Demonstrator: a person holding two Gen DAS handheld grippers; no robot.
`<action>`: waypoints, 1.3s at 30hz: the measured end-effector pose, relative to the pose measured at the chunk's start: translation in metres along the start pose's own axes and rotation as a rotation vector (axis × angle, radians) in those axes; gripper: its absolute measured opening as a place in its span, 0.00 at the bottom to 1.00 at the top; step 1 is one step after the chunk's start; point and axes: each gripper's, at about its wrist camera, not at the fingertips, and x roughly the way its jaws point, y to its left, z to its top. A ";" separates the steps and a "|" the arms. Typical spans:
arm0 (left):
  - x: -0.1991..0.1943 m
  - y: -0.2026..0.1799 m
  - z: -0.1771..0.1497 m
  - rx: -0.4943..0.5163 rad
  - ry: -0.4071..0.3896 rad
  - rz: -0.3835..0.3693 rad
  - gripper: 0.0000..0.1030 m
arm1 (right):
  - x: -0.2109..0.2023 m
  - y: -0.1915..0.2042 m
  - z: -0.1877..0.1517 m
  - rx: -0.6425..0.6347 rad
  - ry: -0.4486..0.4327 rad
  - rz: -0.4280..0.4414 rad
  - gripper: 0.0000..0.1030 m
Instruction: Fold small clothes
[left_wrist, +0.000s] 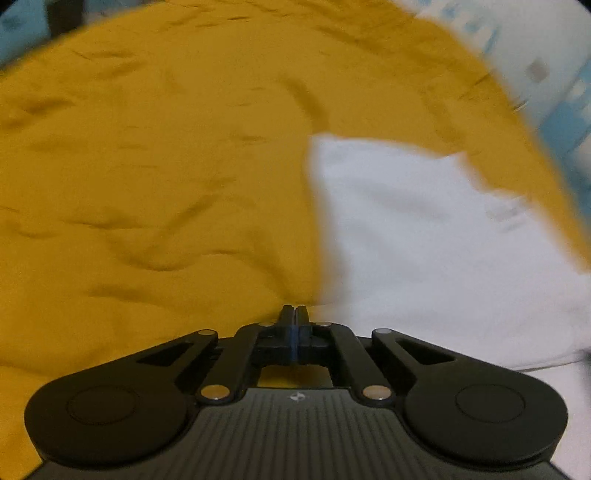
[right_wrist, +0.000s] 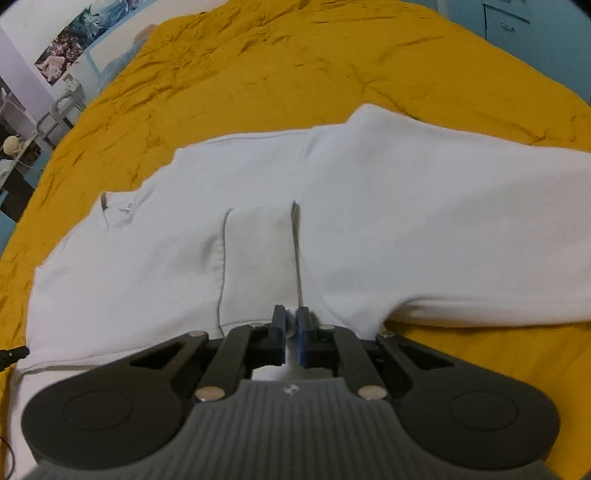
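The left tool (left_wrist: 294, 314) is pinched fully together at the edge of the white cotton garment (left_wrist: 424, 251), nipping the cloth where it meets the mustard-yellow bedspread (left_wrist: 147, 166). The right tool (right_wrist: 291, 321) clamps a fold of that garment (right_wrist: 369, 221); only its view shows the whole piece spread flat on the bed.

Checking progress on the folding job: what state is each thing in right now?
white garment: spread on the bed, partly folded, near edge pinched.
yellow bedspread: wrinkled, lying under the garment.
left hand-held gripper: shut, tips at the garment's edge where it meets the bedspread.
right hand-held gripper: shut on the white garment's near edge.
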 end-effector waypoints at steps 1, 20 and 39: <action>0.000 0.005 -0.002 -0.006 0.009 0.000 0.00 | -0.001 0.001 0.001 -0.007 0.004 -0.002 0.00; -0.138 -0.100 -0.007 0.147 -0.214 -0.226 0.26 | -0.205 -0.084 -0.021 0.014 -0.248 -0.058 0.40; -0.077 -0.231 -0.028 0.197 -0.120 -0.211 0.36 | -0.271 -0.389 -0.067 0.724 -0.392 -0.077 0.43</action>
